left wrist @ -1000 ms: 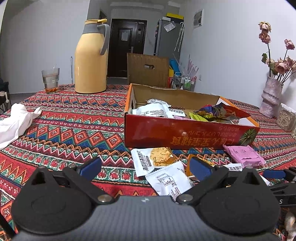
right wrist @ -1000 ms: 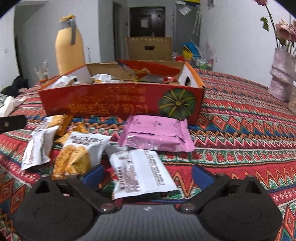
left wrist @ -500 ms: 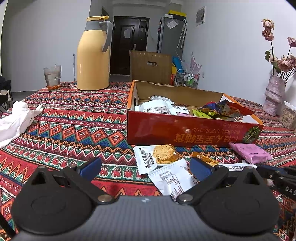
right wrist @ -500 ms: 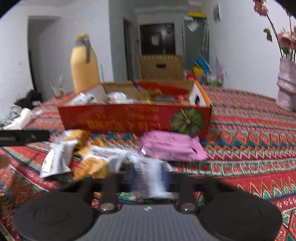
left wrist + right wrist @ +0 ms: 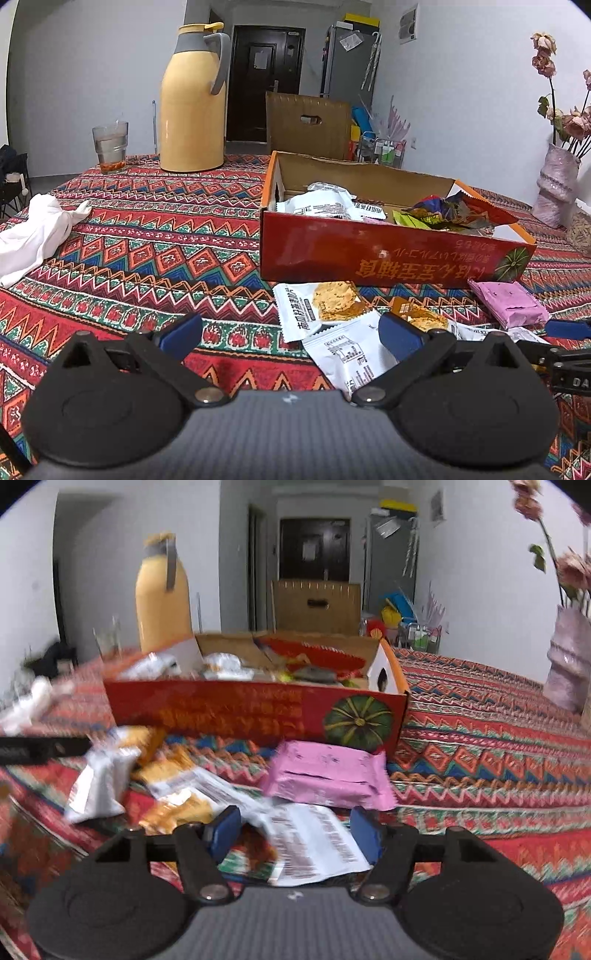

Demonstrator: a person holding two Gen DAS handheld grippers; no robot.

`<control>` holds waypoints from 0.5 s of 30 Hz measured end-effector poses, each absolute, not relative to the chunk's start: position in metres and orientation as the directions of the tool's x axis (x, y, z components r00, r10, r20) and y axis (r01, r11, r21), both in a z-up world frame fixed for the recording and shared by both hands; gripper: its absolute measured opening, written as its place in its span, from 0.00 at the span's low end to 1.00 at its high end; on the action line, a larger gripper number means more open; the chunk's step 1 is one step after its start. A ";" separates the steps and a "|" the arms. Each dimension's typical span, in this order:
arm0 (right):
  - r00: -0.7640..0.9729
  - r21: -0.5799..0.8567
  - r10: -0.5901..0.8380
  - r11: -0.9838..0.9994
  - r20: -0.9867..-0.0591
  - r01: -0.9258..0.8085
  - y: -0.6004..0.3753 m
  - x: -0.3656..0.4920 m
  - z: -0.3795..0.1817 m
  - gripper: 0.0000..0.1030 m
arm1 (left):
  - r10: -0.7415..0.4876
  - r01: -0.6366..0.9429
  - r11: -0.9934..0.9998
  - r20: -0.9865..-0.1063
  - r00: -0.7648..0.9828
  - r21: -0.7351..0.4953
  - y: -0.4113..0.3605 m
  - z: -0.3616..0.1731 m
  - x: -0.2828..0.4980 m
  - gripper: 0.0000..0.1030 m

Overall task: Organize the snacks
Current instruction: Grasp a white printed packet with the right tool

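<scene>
Right wrist view: the right gripper (image 5: pixel 295 829), wide apart a second ago, has narrowed around a white snack packet (image 5: pixel 314 843) and risen off the patterned tablecloth (image 5: pixel 498 760); whether the blue pads actually pinch it cannot be told through the blur. The red snack box (image 5: pixel 255 712) sits just beyond, past a pink packet (image 5: pixel 325 775), so a drop-in looks likely next. The left gripper (image 5: pixel 290 336) hangs open over the remaining loose packets (image 5: pixel 321 306).
</scene>
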State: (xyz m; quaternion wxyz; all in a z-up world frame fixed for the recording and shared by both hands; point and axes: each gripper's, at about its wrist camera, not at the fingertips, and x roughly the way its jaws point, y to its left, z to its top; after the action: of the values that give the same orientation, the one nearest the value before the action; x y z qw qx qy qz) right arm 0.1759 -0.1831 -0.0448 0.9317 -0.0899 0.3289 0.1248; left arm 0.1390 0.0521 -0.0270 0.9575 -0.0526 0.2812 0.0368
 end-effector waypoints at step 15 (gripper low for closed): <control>0.697 -0.023 0.244 0.936 -0.674 -0.350 -0.183 0.187 -0.056 0.40 | 0.014 -0.087 0.990 -0.525 0.851 -0.114 0.055 -0.024 0.135 1.00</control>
State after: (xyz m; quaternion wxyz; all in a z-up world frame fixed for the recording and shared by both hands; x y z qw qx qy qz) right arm 0.1866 -0.1832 -0.0557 0.9181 -0.0751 0.3540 0.1618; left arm 0.1348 0.0548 -0.0236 0.9597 -0.0666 0.2717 0.0264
